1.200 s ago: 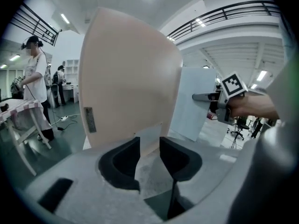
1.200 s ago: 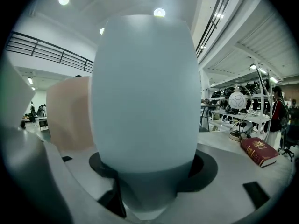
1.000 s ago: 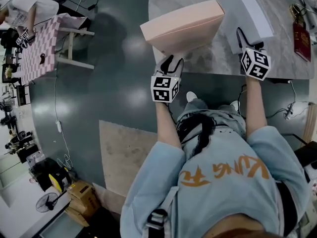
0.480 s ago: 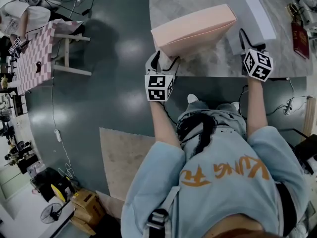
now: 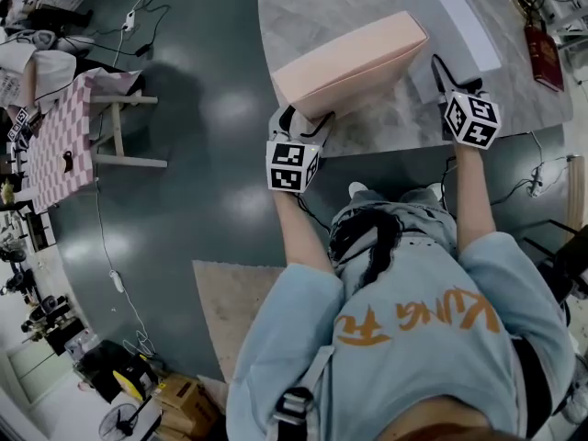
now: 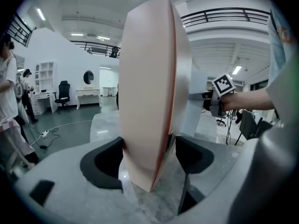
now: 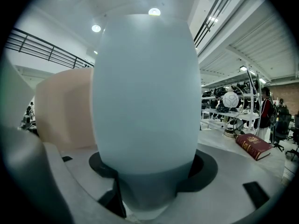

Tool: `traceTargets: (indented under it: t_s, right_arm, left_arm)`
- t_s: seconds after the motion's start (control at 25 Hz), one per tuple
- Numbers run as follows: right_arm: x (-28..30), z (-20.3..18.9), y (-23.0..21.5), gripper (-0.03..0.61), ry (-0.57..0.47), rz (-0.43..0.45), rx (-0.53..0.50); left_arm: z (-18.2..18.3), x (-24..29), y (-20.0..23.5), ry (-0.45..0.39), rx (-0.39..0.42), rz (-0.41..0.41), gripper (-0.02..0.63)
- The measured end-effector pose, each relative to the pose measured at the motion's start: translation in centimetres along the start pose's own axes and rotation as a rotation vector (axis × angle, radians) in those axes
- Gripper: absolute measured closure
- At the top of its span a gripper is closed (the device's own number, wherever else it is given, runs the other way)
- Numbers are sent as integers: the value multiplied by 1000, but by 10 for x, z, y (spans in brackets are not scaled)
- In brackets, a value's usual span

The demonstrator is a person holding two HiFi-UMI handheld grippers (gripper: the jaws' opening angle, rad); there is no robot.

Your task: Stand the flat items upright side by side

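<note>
While right claw (image 5: 455, 76) clamps pale box (image 7: 145, 101), left claw (image 5: 303, 119), just opening, seemingly stands loose around pink box (image 5: 349, 58).

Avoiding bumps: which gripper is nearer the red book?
Right. The right gripper holds the pale box left of the red book; the left gripper, jaws just opened round the pink box, is farther left.

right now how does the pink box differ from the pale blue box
Colour: the pink box is peach-pink, the pale blue box blue-white. Grip: the left tool's jaws have just been opening and stand apart around the pink box; the right tool is shut on the pale blue box. Both stand upright on edge on the table.
</note>
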State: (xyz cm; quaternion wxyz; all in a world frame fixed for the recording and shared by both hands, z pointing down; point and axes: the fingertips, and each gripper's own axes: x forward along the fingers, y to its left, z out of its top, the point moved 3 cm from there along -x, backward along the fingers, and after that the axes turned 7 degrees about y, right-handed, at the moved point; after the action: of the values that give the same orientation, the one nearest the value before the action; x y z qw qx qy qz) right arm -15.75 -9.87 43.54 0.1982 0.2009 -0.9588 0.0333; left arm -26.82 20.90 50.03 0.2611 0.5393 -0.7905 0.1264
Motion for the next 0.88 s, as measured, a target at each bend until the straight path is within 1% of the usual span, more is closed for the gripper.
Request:
traceTargets:
  t_s: [0.12,0.24,0.36,0.6,0.88]
  right_arm:
    - [2,1,-3,265,5,3,1]
    - [6,2,-2,267,16,9,-2]
    - [9,0,-3,267,25,14,-9]
    - [10,0,0,270,40,26,-20]
    - [17,1,5,272,56,64,-42]
  left_arm:
    - [6,9,-3,-26,-14,12,252]
    - [10,15,-3,-60,-46,47,256]
    - [12,23,-7,-78,-70,81,259]
    - [20,35,-14,-85,-101,152,264]
    - [30,56,-26,-50,-136,262,264]
